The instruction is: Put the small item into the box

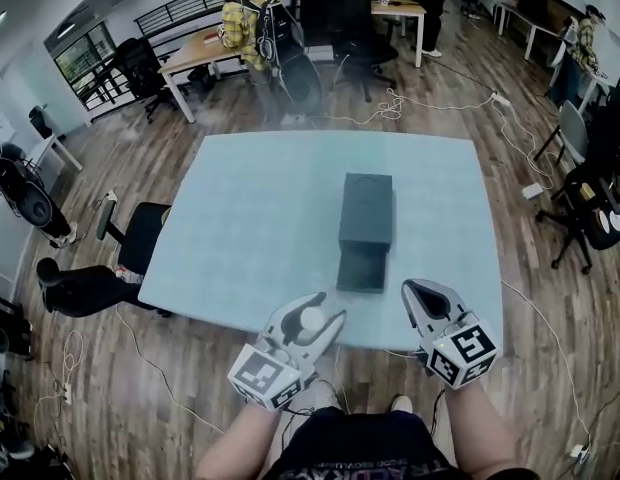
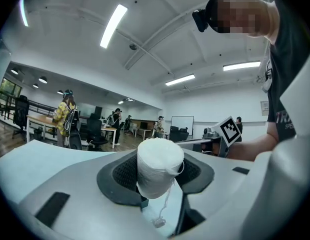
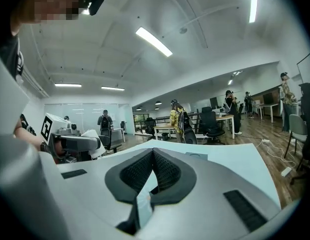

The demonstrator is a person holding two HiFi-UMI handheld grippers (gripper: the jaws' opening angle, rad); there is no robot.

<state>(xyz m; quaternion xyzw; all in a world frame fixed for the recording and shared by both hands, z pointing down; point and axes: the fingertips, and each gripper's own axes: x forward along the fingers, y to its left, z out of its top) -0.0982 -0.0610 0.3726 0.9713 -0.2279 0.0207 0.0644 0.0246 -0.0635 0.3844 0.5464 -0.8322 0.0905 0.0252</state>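
Observation:
A white spool of thread point(image 1: 313, 318) sits between the pads of my left gripper point(image 1: 317, 320), which is shut on it above the table's near edge. In the left gripper view the spool point(image 2: 159, 167) stands upright between the dark pads point(image 2: 122, 174), a loose thread end hanging below it. The dark box point(image 1: 366, 210) lies in the middle of the table, its drawer point(image 1: 363, 271) pulled out toward me, just beyond both grippers. My right gripper point(image 1: 426, 294) hovers to the right of the drawer, shut with nothing in it. In the right gripper view its jaws point(image 3: 152, 158) meet at the tips.
The pale blue table point(image 1: 250, 218) carries only the box. A black office chair point(image 1: 140, 240) stands at its left side. Cables trail over the wooden floor point(image 1: 510, 118) to the right and behind. People and desks point(image 1: 245, 28) are far behind the table.

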